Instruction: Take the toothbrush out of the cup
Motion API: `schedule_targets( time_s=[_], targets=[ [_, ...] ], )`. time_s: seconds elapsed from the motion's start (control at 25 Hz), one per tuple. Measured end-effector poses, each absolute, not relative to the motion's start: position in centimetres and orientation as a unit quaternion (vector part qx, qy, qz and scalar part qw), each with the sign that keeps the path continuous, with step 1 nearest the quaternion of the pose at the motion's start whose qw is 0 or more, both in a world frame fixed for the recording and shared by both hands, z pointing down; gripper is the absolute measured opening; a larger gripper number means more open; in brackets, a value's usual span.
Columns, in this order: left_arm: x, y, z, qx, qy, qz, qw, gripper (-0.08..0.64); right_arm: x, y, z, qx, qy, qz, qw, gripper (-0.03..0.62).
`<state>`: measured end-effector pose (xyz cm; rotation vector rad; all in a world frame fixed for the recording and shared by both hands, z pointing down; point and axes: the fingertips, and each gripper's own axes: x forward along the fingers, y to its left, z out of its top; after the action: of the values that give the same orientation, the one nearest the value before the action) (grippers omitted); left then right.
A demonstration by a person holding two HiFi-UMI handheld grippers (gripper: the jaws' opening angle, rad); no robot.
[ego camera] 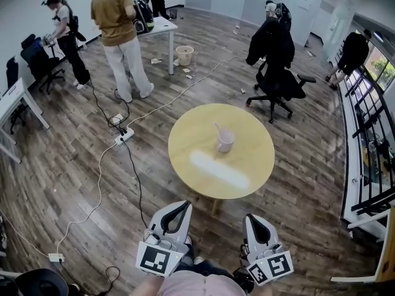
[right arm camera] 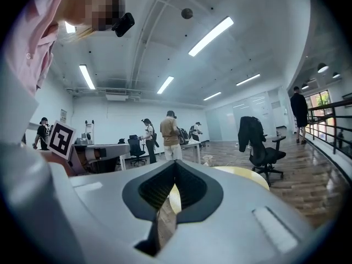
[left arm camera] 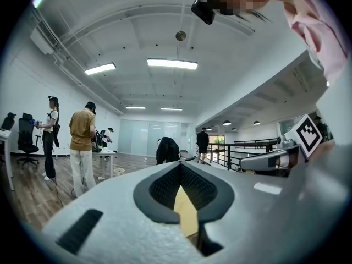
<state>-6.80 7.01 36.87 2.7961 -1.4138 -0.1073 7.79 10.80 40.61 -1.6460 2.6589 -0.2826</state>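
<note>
A white cup (ego camera: 225,140) stands upright on the round yellow table (ego camera: 197,134), a little right of its middle. A pale toothbrush (ego camera: 218,129) leans out of the cup toward the left. Both grippers are low in the head view, short of the table's near edge and well away from the cup. My left gripper (ego camera: 184,204) is shut with nothing in it, and my right gripper (ego camera: 252,217) is shut and empty too. In the left gripper view the closed jaws of the left gripper (left arm camera: 180,166) hide the cup. Past the right gripper (right arm camera: 176,166) the table's edge (right arm camera: 250,176) shows.
A black office chair draped with a dark jacket (ego camera: 274,60) stands beyond the table. A power strip with cables (ego camera: 123,135) lies on the wood floor to the left. A railing (ego camera: 370,140) runs along the right. People stand by a white desk (ego camera: 162,26) at the back left.
</note>
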Motion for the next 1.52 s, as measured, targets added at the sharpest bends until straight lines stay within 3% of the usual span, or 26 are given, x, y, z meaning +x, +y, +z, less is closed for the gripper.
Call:
schedule_targets(
  time_s=[0.44,0.84,1.52],
  targets=[
    [-4.5,-3.1,38.4,0.891,-0.452,-0.020,0.027,-0.003,9.3,0.4,42.2,-0.521,0.846,-0.113,-0.009,0.006],
    [-0.6,-11.0,38.0,0.896,-0.440,-0.064,-0.022,-0.003,11.7,-9.7,41.8,-0.499,0.863,-0.084,-0.005,0.006],
    [1.2,-24.5,46.9,0.897,-0.437,-0.048,0.054,-0.003,9.1,-27.7,52.4,-0.479,0.861,-0.115,-0.124,0.008]
  ],
)
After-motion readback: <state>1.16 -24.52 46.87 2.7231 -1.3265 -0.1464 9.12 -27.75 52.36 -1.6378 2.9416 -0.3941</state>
